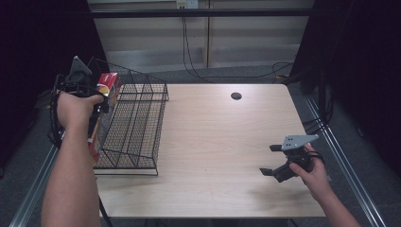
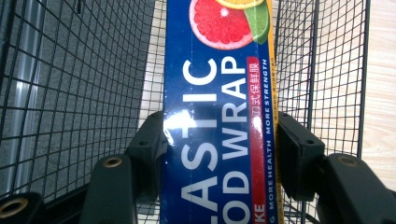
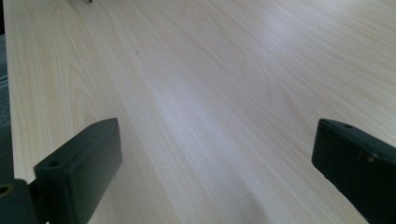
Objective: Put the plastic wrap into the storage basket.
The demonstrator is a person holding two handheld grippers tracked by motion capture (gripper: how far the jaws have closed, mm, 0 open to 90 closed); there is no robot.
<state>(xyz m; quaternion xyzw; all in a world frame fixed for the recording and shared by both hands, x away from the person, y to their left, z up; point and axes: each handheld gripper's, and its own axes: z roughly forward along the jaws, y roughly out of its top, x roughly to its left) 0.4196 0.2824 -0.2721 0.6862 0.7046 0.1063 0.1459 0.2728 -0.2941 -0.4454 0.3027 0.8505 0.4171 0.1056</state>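
Note:
A long blue plastic food wrap box (image 2: pixel 217 112) with a red end (image 1: pixel 108 84) is pinched across its width by my left gripper (image 2: pixel 219 140), which is shut on it. In the high view that gripper (image 1: pixel 97 101) holds the box tilted over the left side of a black wire basket (image 1: pixel 137 123). The box's lower end (image 1: pixel 94 142) hangs along the basket's left wall; whether it is inside I cannot tell. My right gripper (image 1: pixel 270 160) hovers over the table's right front part, jaws wide open and empty, and its black fingers (image 3: pixel 79 168) frame bare wood.
The light wooden table (image 1: pixel 217 142) has a dark round cable hole (image 1: pixel 236 96) near its far edge. Metal rails run along both table sides. Cables lie on the floor behind the table.

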